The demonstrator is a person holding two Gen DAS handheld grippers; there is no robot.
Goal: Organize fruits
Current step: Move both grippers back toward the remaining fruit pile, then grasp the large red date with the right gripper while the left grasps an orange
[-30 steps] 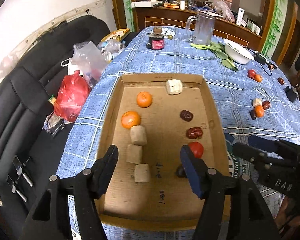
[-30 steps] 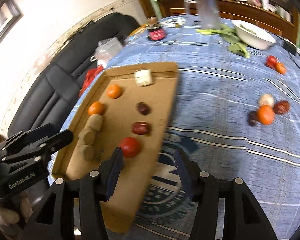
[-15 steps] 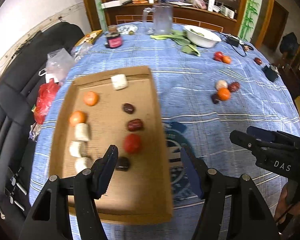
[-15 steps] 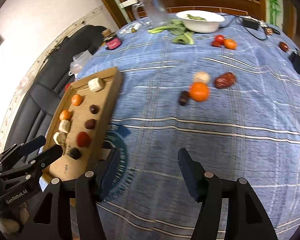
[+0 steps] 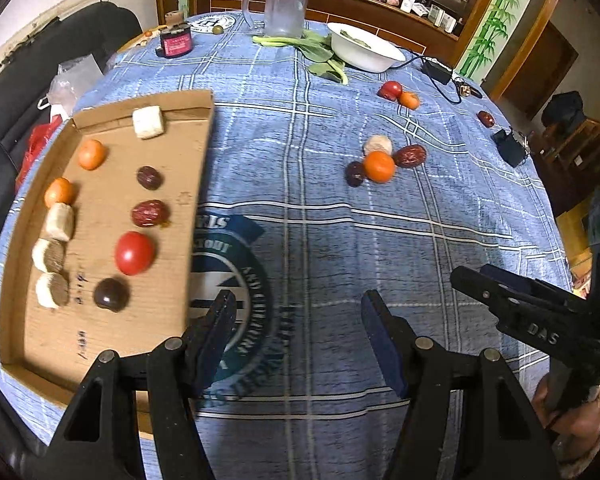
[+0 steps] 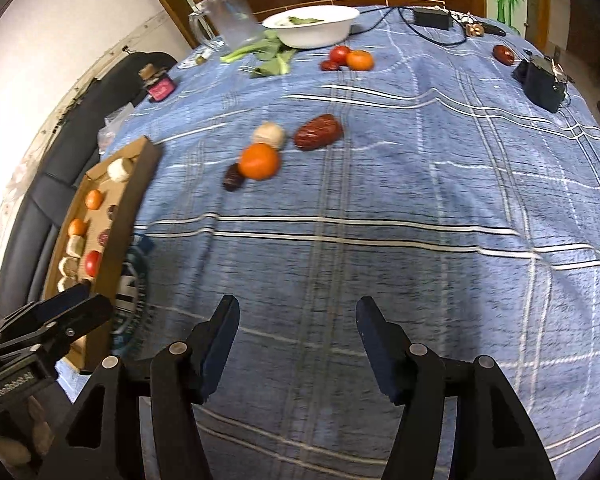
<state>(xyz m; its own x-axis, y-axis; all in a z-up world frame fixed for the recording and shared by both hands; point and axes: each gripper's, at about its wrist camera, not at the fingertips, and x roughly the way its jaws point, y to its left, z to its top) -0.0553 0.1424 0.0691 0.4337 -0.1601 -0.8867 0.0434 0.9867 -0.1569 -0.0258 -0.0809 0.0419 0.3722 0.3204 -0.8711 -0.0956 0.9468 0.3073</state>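
Observation:
A cardboard tray (image 5: 100, 336) at the table's left holds two oranges, several pale cylinders, dark dates and a red tomato (image 5: 134, 253); it also shows in the right wrist view (image 6: 136, 184). A loose cluster lies mid-table: an orange (image 5: 378, 166) (image 6: 259, 161), a pale round piece (image 6: 269, 135), a red date (image 6: 318, 132) and a dark date (image 6: 233, 177). Farther back sit a tomato (image 6: 339, 53) and an orange (image 6: 360, 60). My left gripper (image 5: 298, 320) is open and empty over the cloth right of the tray. My right gripper (image 6: 296, 324) is open and empty, short of the cluster.
A white bowl (image 5: 364, 46), greens, a glass mug (image 5: 284, 4) and a small jar (image 5: 175, 40) stand at the back. Black adapters and cables (image 6: 542, 80) lie at the right with a lone date (image 6: 504, 54). A black sofa with bags is left of the table.
Both grippers have swung right, away from the tray and toward the loose cluster mid-table. Both stay open and empty. The fruit has not moved.

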